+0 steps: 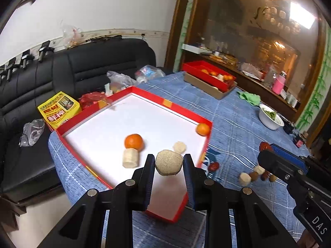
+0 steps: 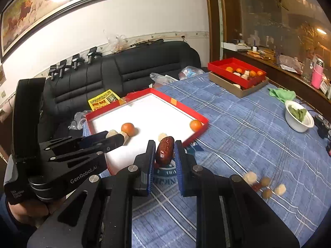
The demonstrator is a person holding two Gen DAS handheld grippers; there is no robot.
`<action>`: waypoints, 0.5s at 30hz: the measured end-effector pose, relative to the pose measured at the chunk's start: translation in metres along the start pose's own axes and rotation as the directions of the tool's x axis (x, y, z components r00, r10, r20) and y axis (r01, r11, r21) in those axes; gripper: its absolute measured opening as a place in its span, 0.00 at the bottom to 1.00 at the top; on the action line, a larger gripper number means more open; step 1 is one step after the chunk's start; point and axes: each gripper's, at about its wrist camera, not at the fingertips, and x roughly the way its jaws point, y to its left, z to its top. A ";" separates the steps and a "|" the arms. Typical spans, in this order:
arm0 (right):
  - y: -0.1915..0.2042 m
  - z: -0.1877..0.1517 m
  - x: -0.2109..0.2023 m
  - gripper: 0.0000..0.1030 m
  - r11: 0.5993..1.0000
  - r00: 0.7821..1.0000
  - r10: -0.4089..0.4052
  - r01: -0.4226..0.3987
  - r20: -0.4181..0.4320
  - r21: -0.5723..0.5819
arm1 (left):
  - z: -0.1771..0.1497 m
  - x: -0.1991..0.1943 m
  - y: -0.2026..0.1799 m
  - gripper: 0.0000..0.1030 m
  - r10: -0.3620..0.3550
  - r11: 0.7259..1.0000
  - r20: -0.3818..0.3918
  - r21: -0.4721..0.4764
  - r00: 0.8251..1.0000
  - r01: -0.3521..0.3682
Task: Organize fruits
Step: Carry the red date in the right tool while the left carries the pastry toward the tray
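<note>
Fruit is in both pairs of tongs. The left tongs [image 1: 169, 161] are clamped on a pale speckled fruit chunk [image 1: 169, 162], pinched across its widest part, and hold it above the near end of the red tray [image 1: 132, 90], over the white floor. That height looks chosen so the piece clears the low red wall before being set down.

The right tongs [image 2: 164, 152] grip a dark red jujube [image 2: 164, 150] upright, squeezed on its long sides, which probably keeps so small and smooth a fruit from slipping. They hang just short of the tray's near wall, over the blue plaid tabletop [image 2: 238, 124], beside the left tongs.

Ahead of the left tongs, inside the tray, lie a tangerine [image 1: 133, 142] touching a banana piece [image 1: 130, 158], another pale piece [image 1: 179, 147] just past the tips, and a second tangerine [image 1: 203, 129] in the far right corner.

To the right of both tongs, on the cloth, a loose cluster of pale pieces and small brown fruits [image 2: 264, 184] waits; one more jujube [image 1: 213, 166] lies by the tray wall. Sorting seems well short of done.
</note>
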 end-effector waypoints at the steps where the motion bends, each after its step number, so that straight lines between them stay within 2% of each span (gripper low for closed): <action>1: 0.001 0.002 0.003 0.17 1.000 1.000 0.003 -0.003 -0.001 -0.002 | 0.001 0.001 0.002 0.26 0.006 1.000 0.001 -0.002 1.000 -0.006; 15: 0.010 0.030 0.051 0.17 1.000 0.999 0.018 -0.018 -0.042 -0.010 | 0.025 0.040 0.027 0.26 0.112 0.993 -0.025 -0.024 0.993 -0.113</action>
